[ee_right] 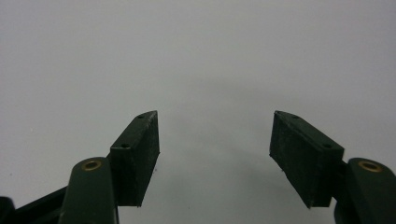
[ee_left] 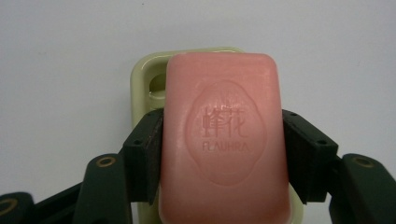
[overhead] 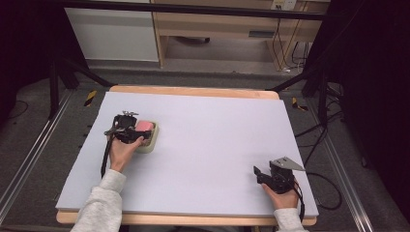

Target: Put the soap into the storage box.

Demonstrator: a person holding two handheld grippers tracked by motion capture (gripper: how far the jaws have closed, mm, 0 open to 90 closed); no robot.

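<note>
I am clamping the pink soap bar (ee_left: 224,140) across its narrow width with my left gripper (ee_left: 223,154), one pad pressing on each long side. The bar's long axis is running straight away from me along the jaws, and it is sitting over the pale green soap dish (ee_left: 140,88) at the left of the table; whether it is resting in the dish or hovering just above it I cannot tell. So the coming move, as I judge it, is turning on straight up or straight down, with no sideways slip. My right gripper (overhead: 263,175) is lying well apart at the near right, jaws spread wide with nothing between them. The lilac-grey mat (overhead: 217,145) is covering the wooden table (overhead: 193,90); beyond it, a dark floor and wooden furniture.
</note>
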